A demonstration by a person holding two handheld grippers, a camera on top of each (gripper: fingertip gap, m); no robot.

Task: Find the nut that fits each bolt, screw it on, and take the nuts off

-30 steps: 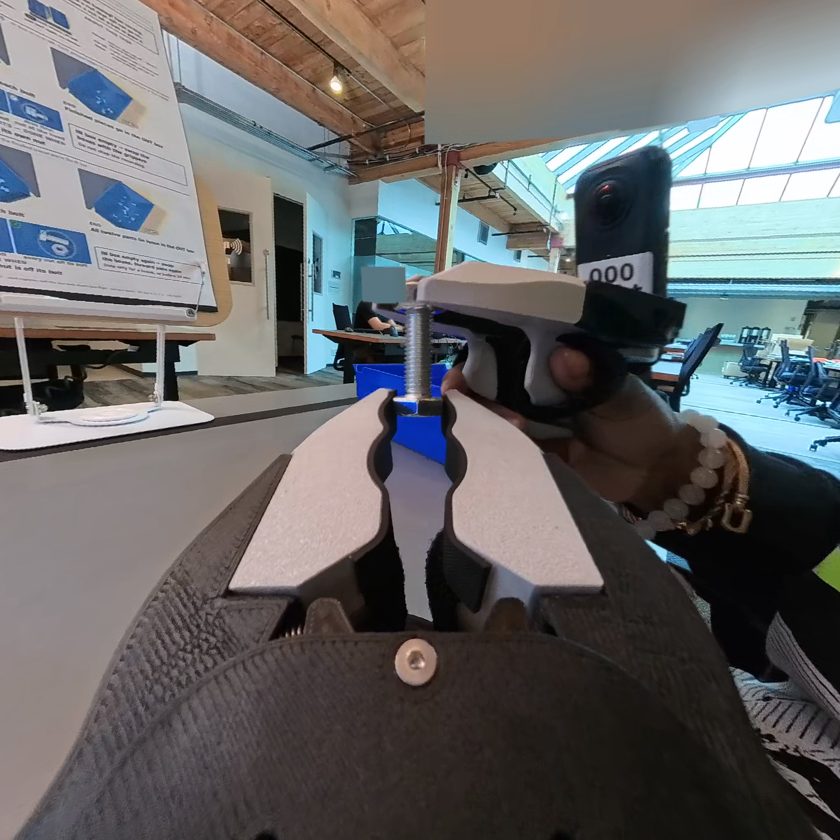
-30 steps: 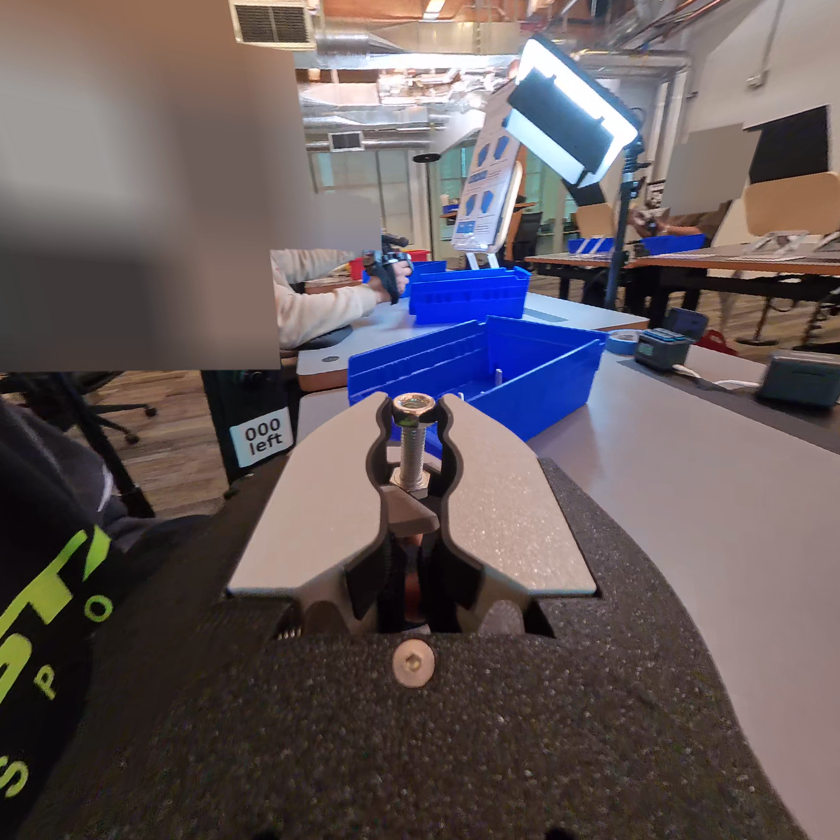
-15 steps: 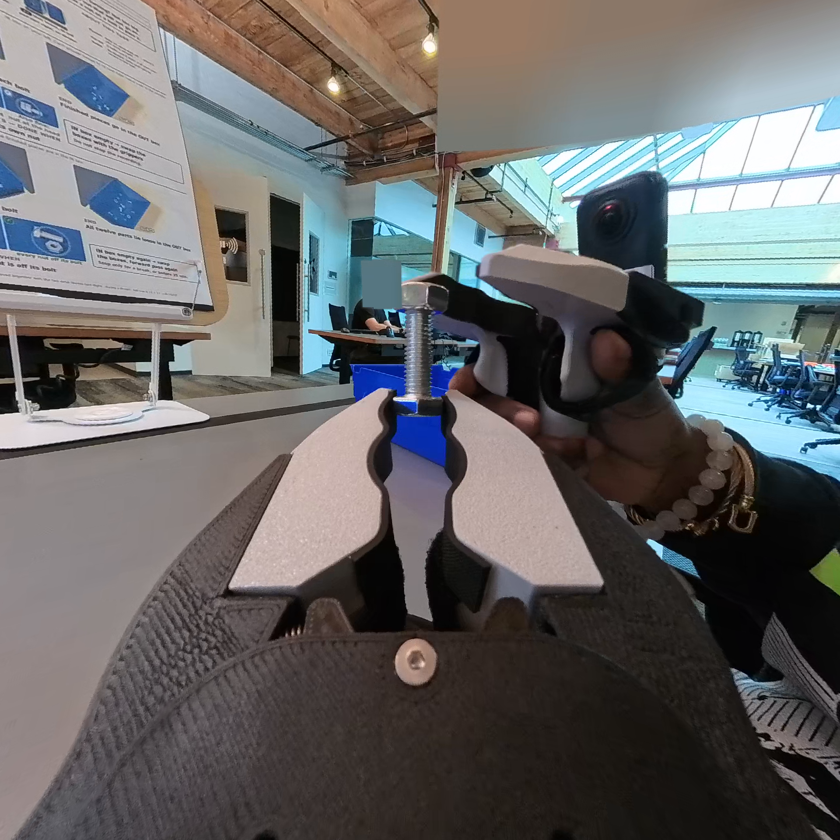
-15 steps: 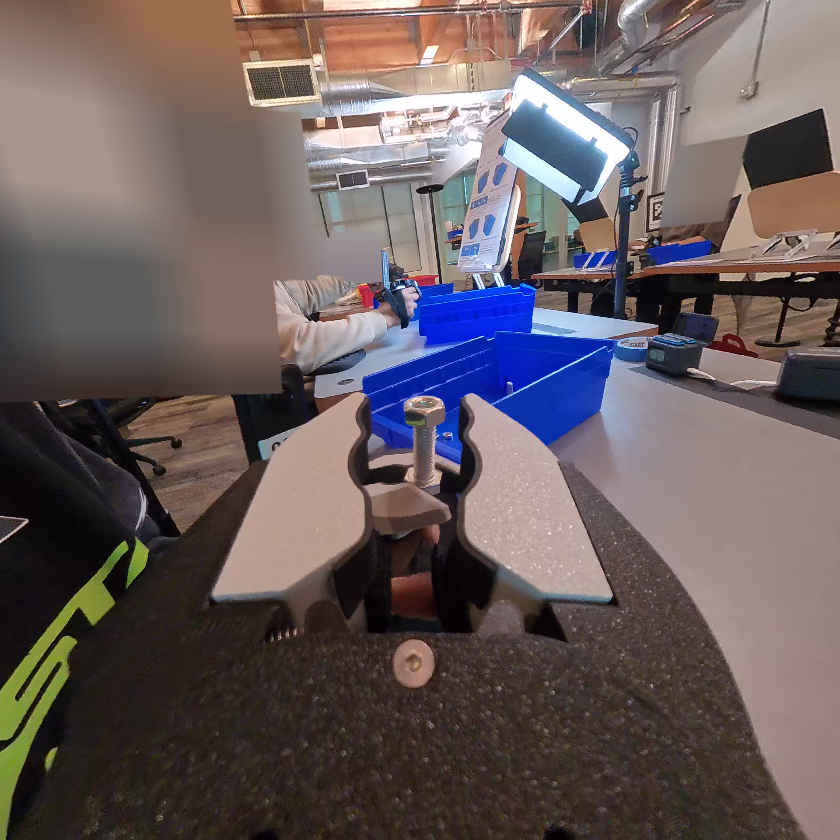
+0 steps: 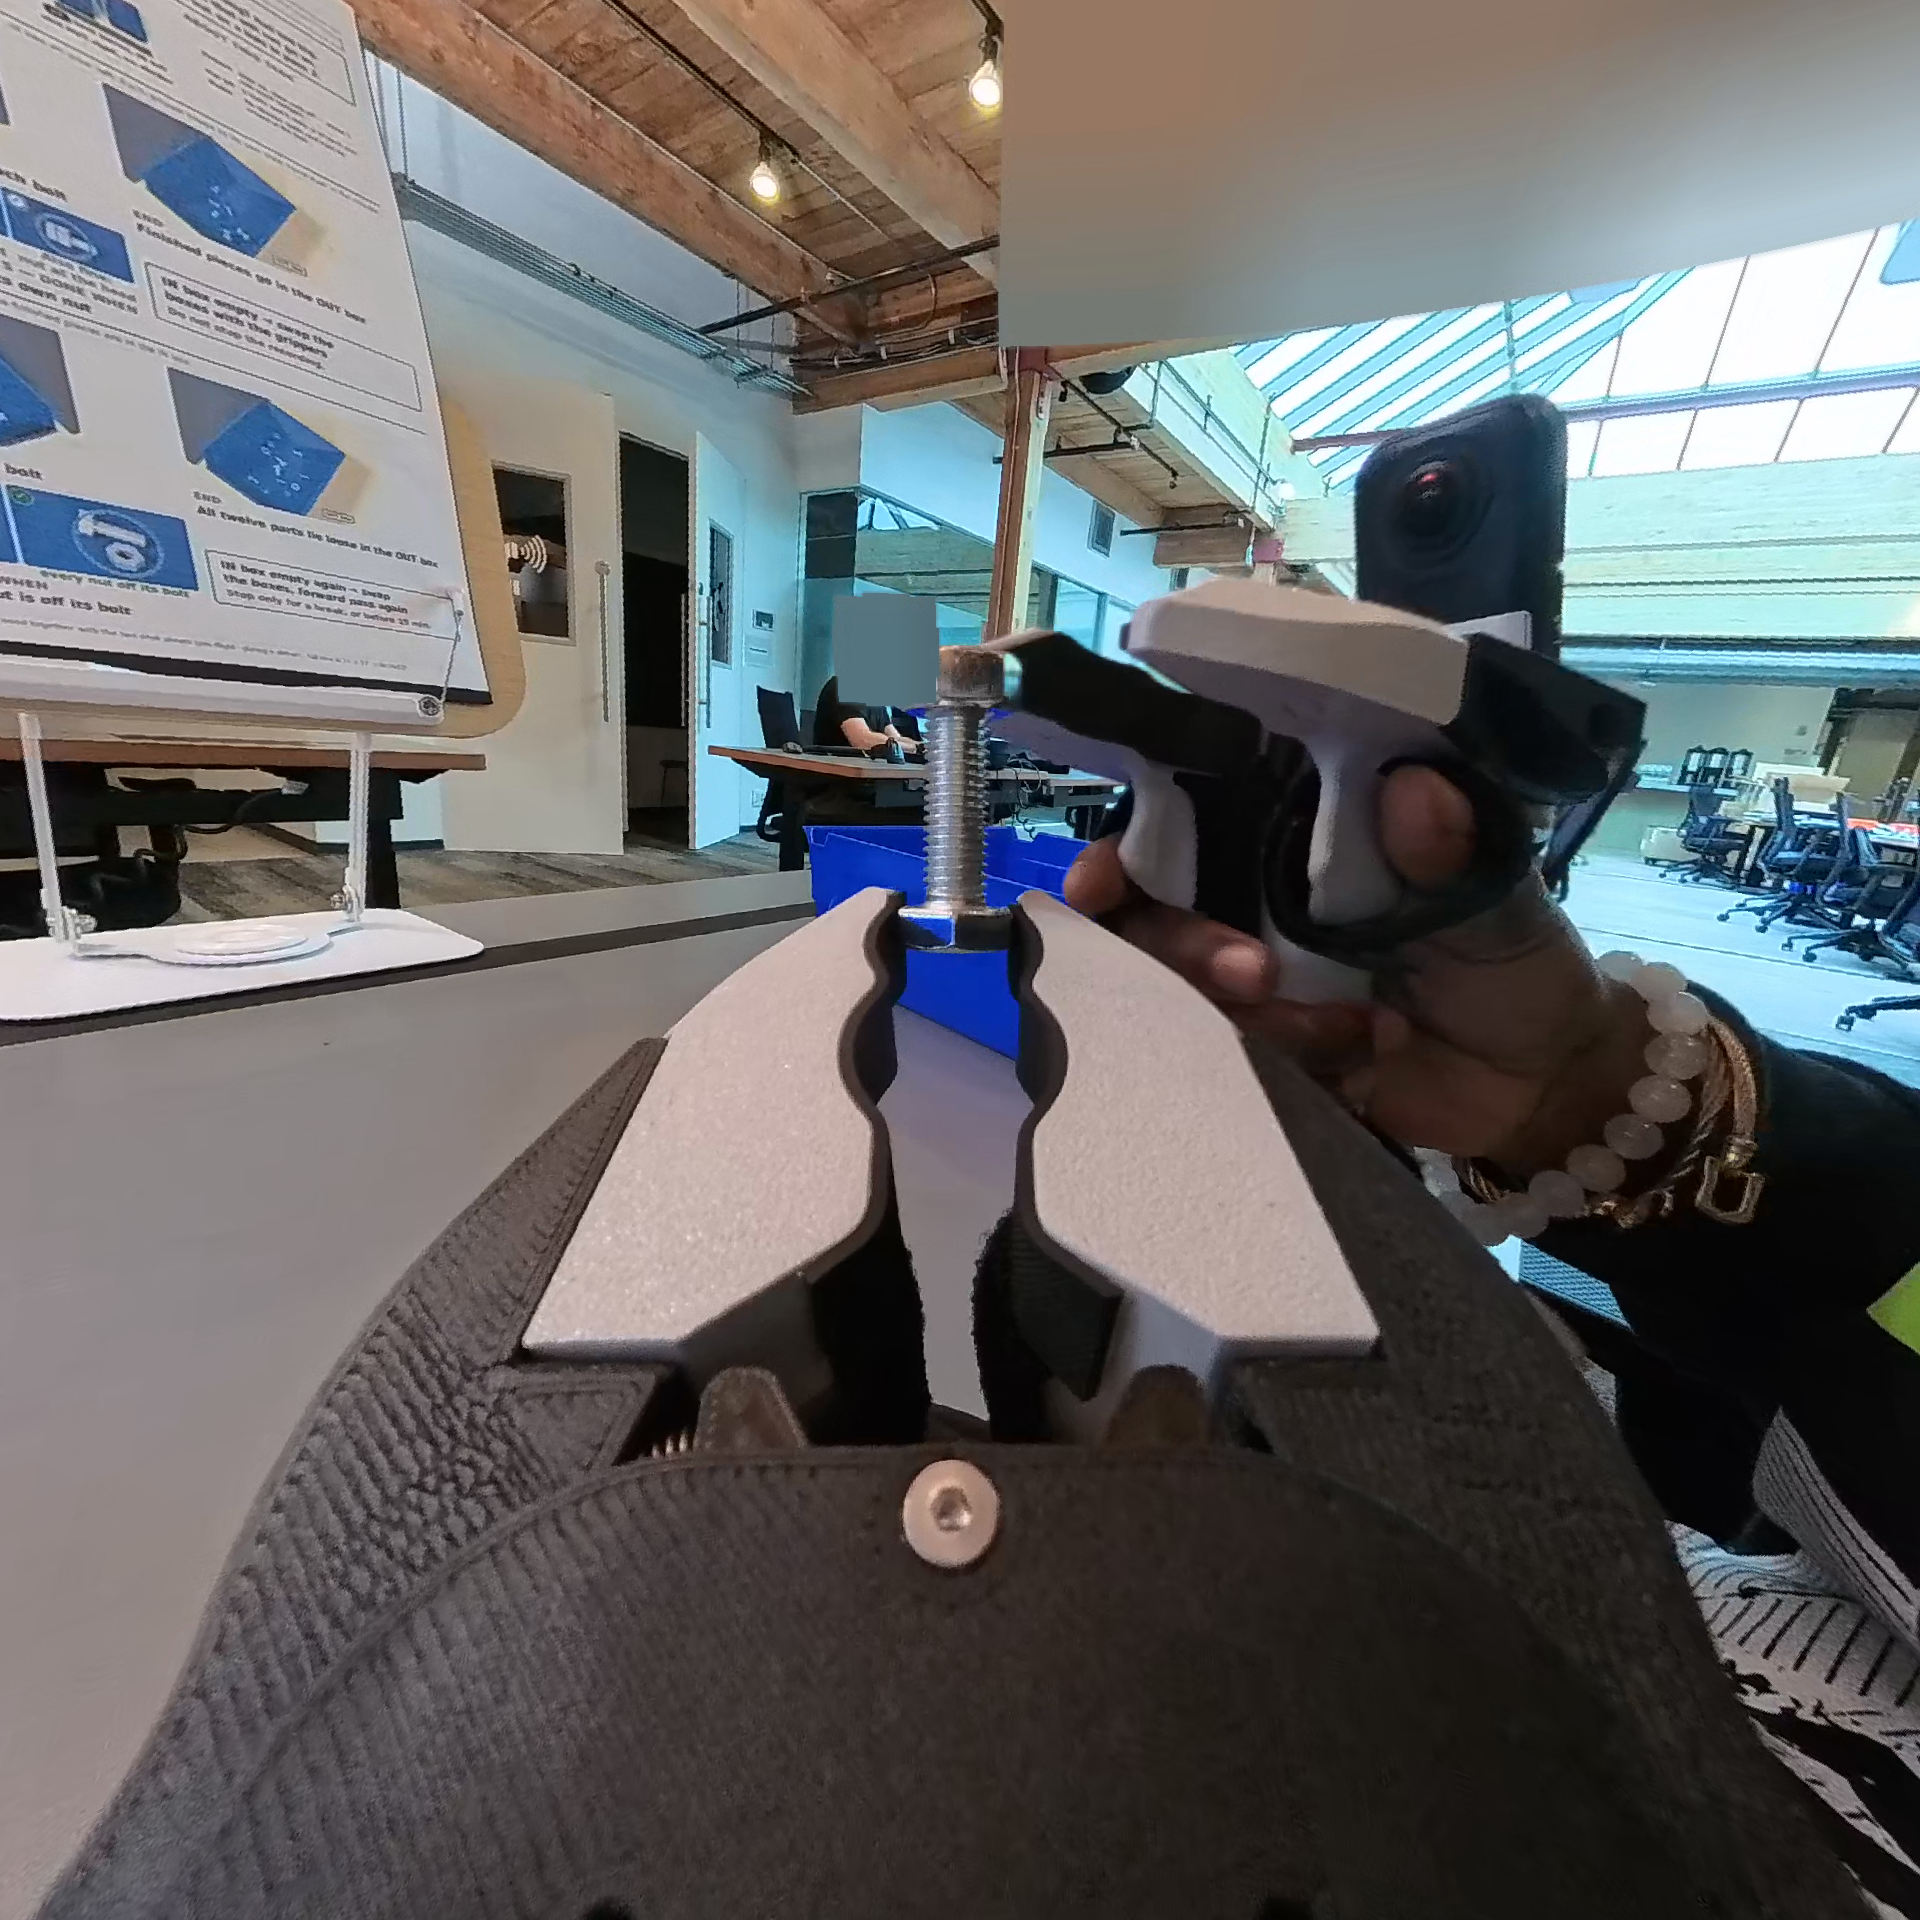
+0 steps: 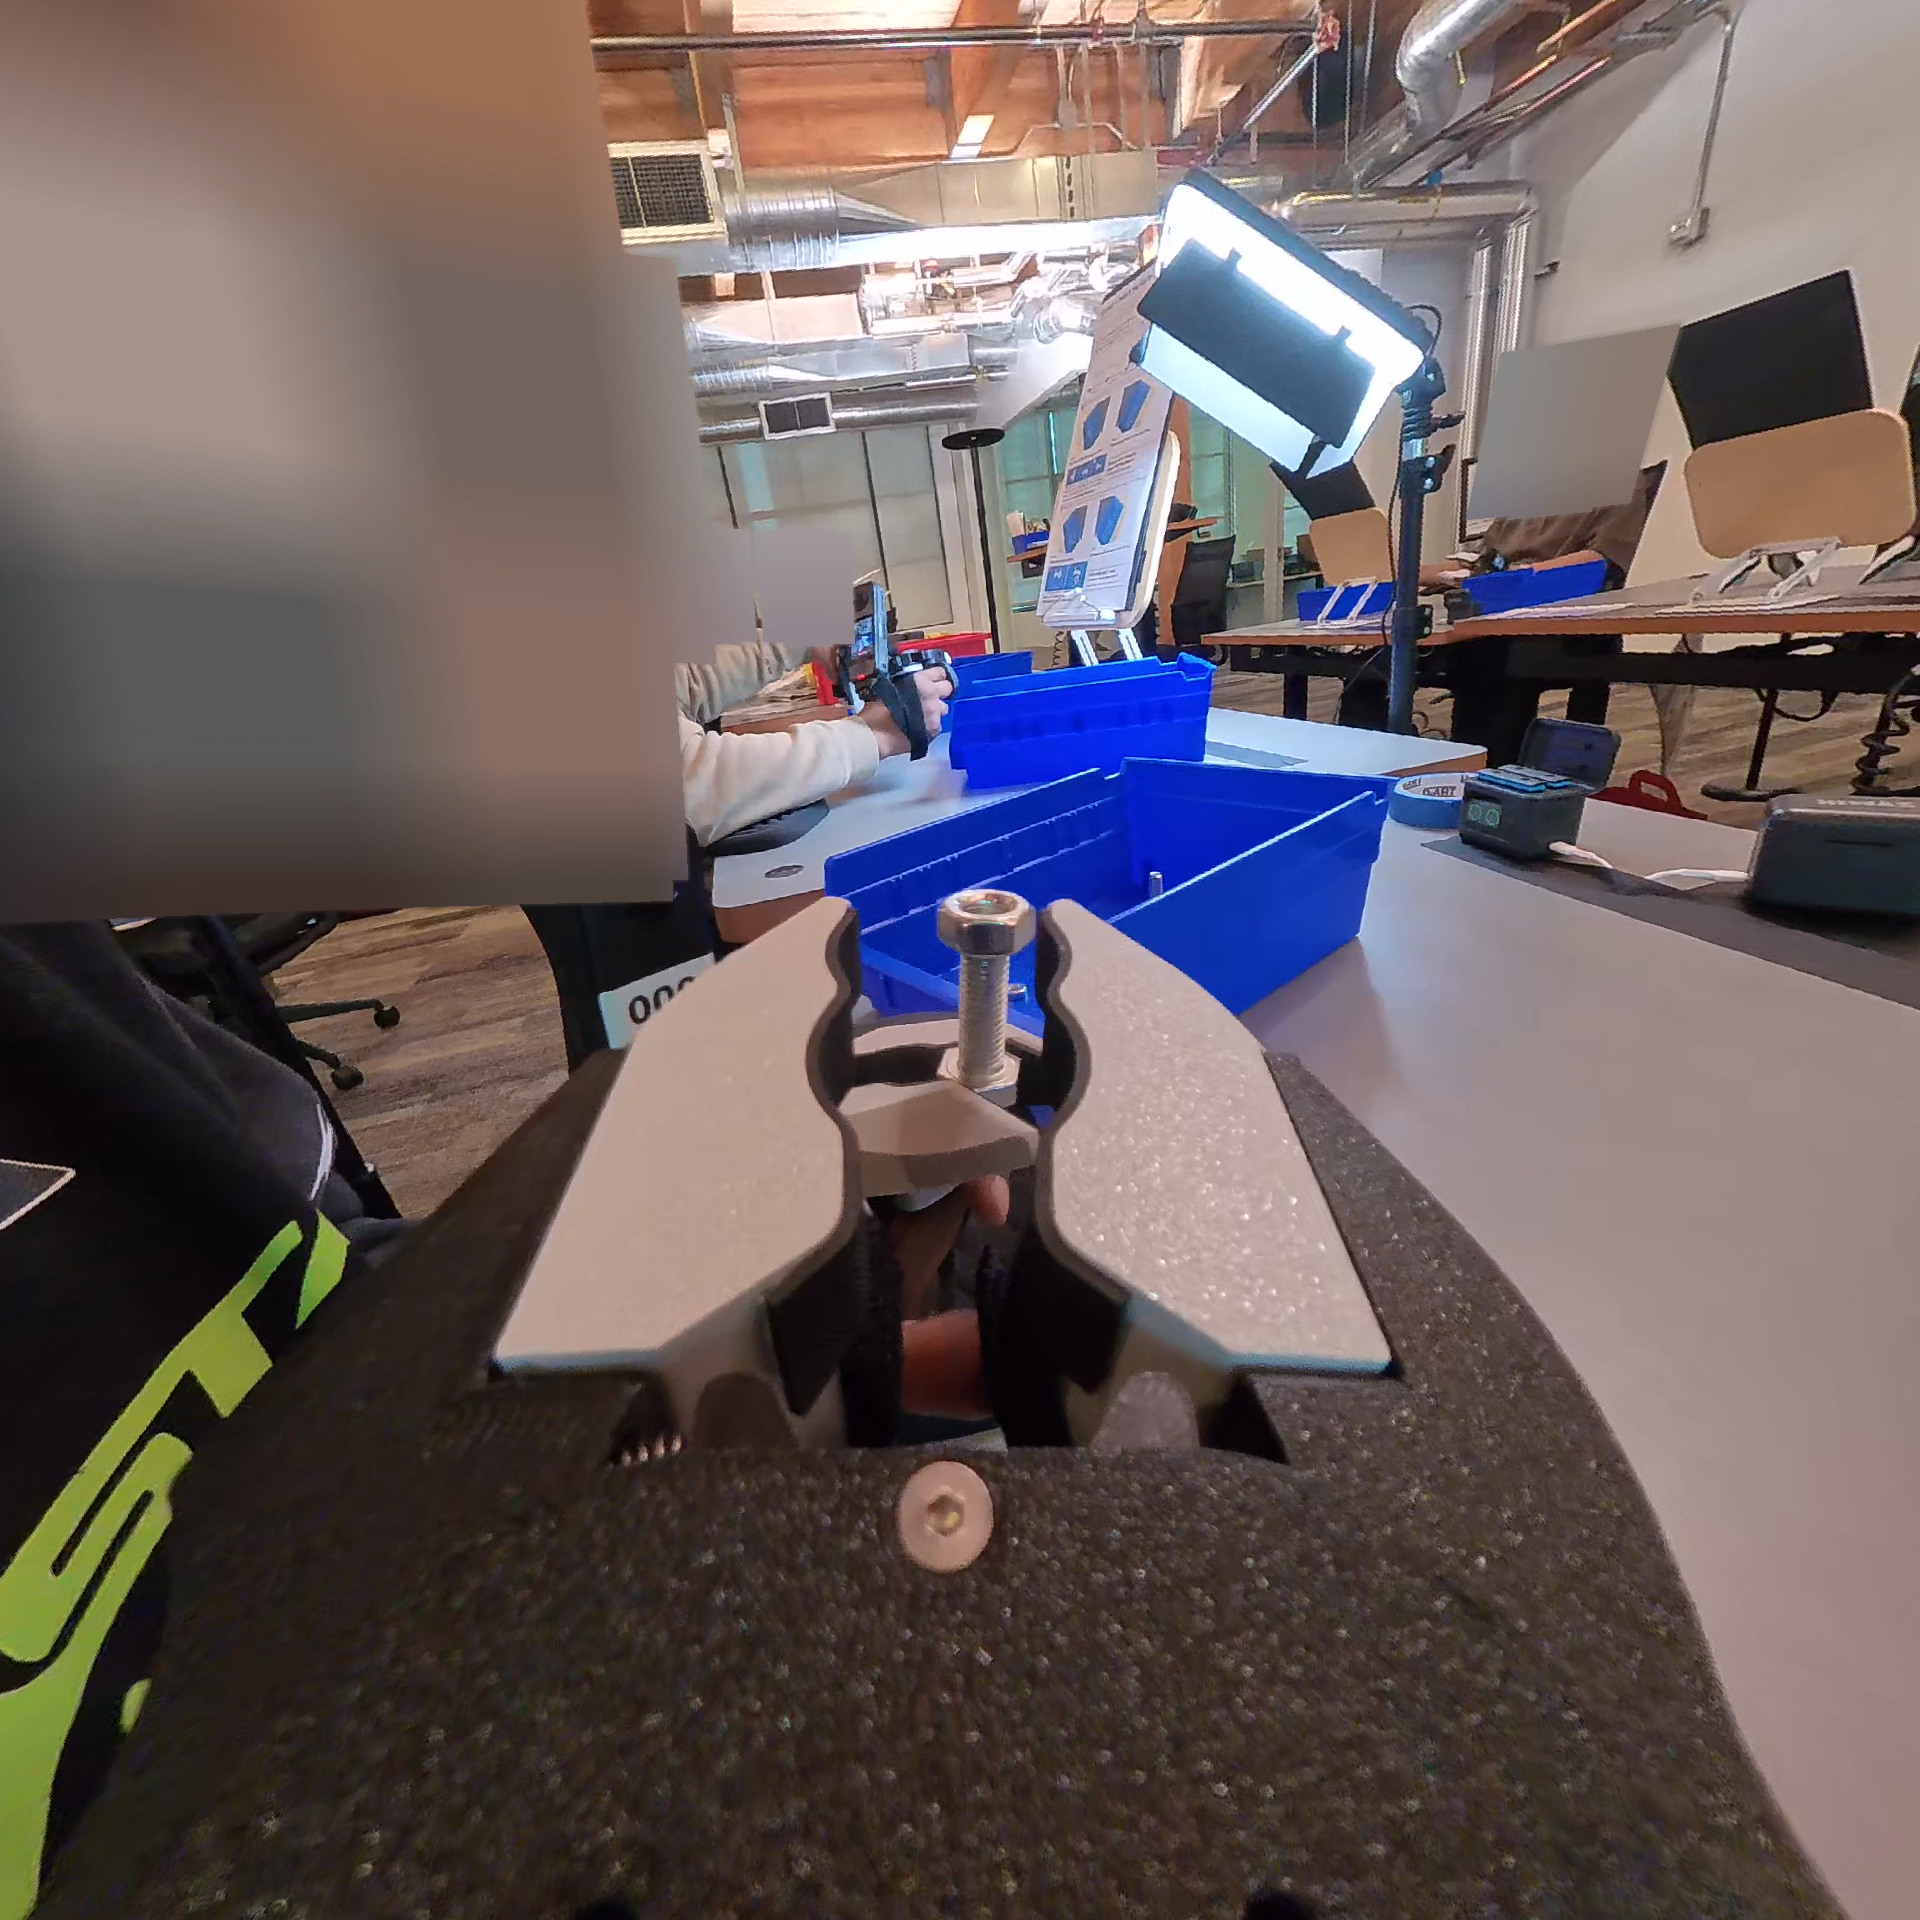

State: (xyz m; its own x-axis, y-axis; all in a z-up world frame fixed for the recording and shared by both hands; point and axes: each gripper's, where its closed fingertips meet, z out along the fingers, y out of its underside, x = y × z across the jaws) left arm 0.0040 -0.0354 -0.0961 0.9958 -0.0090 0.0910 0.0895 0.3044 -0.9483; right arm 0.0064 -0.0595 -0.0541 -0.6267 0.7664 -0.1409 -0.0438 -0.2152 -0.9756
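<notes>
Steel, bright and threaded, the bolt (image 5: 957, 800) stands upright with its hex head at the bottom, pinched between the two pads of the left gripper (image 5: 956, 925), which press on either side of that head. At the top of the shank sits a hex nut (image 6: 985, 921), threaded on near the tip. The right gripper (image 6: 951, 935) is around this nut with its fingers spread: its right pad lies at or very near the nut's flat, while a clear gap shows between the nut and the left pad, so the nut is not clamped. In the left wrist view that gripper reaches in from the right at the level of the bolt's top, held by a hand (image 5: 1455, 997) wearing a bead bracelet.

Just behind the bolt lies a blue bin (image 6: 1247, 852) on the grey table (image 6: 1558, 1091) (a small metal part stands inside it, too small to identify). A second blue bin (image 6: 1081, 717) sits farther back. To the left stands an instruction board (image 5: 208, 343) on a white stand; a panel light (image 6: 1278, 322) on a pole rises behind the bins.
</notes>
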